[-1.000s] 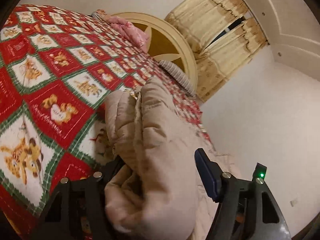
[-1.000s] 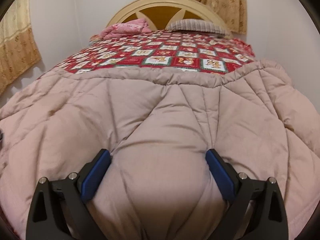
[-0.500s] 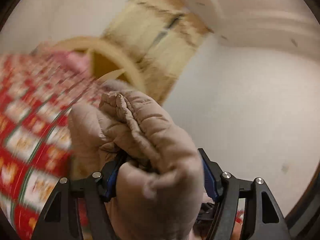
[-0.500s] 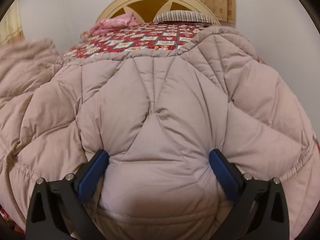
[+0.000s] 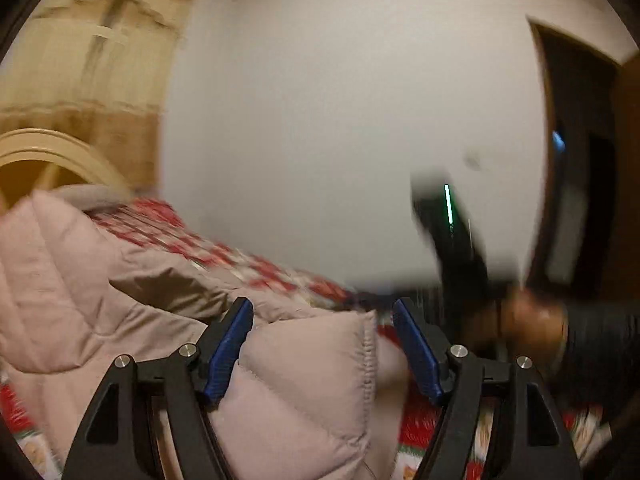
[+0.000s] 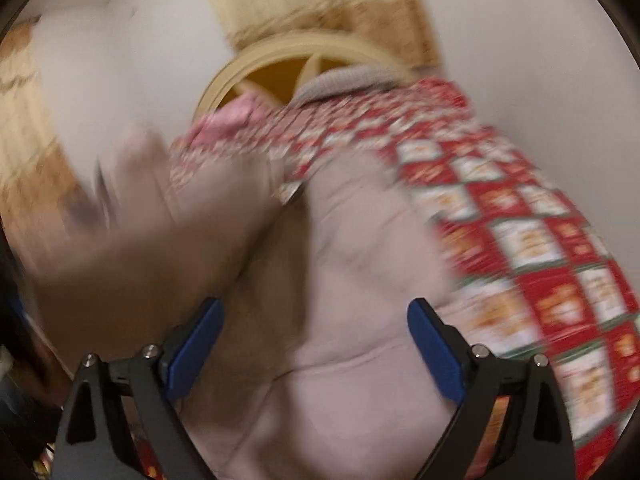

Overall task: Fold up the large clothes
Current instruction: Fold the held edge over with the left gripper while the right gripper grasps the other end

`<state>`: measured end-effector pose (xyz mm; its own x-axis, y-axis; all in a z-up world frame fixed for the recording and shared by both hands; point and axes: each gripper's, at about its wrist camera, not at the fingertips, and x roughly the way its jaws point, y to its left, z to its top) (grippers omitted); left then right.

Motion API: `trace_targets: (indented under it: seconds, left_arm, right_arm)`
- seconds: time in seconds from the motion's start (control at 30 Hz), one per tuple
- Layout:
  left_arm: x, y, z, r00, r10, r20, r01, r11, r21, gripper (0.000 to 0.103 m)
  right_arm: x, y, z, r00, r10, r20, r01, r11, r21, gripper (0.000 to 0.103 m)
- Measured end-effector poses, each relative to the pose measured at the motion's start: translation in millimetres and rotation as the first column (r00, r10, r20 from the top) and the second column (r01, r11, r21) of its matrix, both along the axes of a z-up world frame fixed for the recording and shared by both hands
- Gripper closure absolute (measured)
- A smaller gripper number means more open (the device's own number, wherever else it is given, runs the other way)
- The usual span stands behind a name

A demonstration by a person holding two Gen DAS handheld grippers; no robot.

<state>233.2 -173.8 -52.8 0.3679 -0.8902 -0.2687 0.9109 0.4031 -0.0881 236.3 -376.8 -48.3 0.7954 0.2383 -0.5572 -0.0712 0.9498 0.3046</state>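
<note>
White walls and yellow curtains [image 5: 80, 60] stand behind a bed [image 6: 540, 248] with a red picture quilt. On the left, a puffy pink coat [image 5: 72, 280] lies across the bed, in front of the round headboard [image 6: 304, 60]. The left tool [image 5: 322, 344] has a fold of the coat between its blue pads, and its jaws are opening; the right pad stands clear of the cloth. Farther right, the person's hand [image 5: 532, 320] holds a dark, blurry thing. The right tool [image 6: 314, 344] hangs wide over the coat, its jaws closing, not squeezing it.

coat [image 5: 304, 380]: pale pink | quilt [image 6: 532, 240]: red/white/green checks | pads [image 6: 196, 352]: blue
</note>
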Motion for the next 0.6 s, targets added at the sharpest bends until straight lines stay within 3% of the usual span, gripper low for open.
trace_targets:
  seconds: [0.1, 0.2, 0.3, 0.47, 0.5, 0.53, 0.57, 0.6]
  left_arm:
    - [-11, -29, -19, 0.996, -0.042, 0.082, 0.03, 0.991, 0.132, 0.03]
    - [-20, -39, -28, 0.99, -0.077, 0.115, 0.055, 0.983, 0.178, 0.03]
    - [-25, -41, -29, 0.985, -0.072, 0.154, 0.039, 0.977, 0.21, 0.029]
    - [-35, -41, -25, 0.985, -0.048, 0.166, 0.013, 0.979, 0.205, 0.029]
    - [-38, -39, -23, 0.984, -0.034, 0.177, -0.004, 0.978, 0.206, 0.027]
    - [-35, -41, -24, 0.982, -0.02, 0.189, -0.02, 0.978, 0.21, 0.027]
    - [-41, -39, -22, 0.976, -0.006, 0.216, -0.042, 0.976, 0.215, 0.026]
    - [-42, -38, -22, 0.972, 0.001, 0.236, -0.055, 0.973, 0.222, 0.026]
  right_arm:
    - [0, -34, 35, 0.996, -0.076, 0.056, 0.069, 0.991, 0.112, 0.006]
    - [28, -25, 70, 0.997, 0.035, 0.068, -0.044, 0.988, 0.149, 0.006]
    - [72, 6, 80, 0.984, 0.179, 0.007, -0.178, 0.972, 0.153, 0.007]
    - [114, 76, 69, 0.912, 0.402, -0.083, -0.381, 0.904, 0.195, 0.015]
    - [114, 89, 63, 0.895, 0.433, -0.105, -0.41, 0.893, 0.186, 0.021]
    - [111, 96, 55, 0.883, 0.448, -0.141, -0.427, 0.89, 0.159, 0.039]
    - [111, 98, 46, 0.882, 0.438, -0.173, -0.423, 0.898, 0.12, 0.071]
    - [111, 100, 41, 0.886, 0.416, -0.206, -0.409, 0.909, 0.08, 0.079]
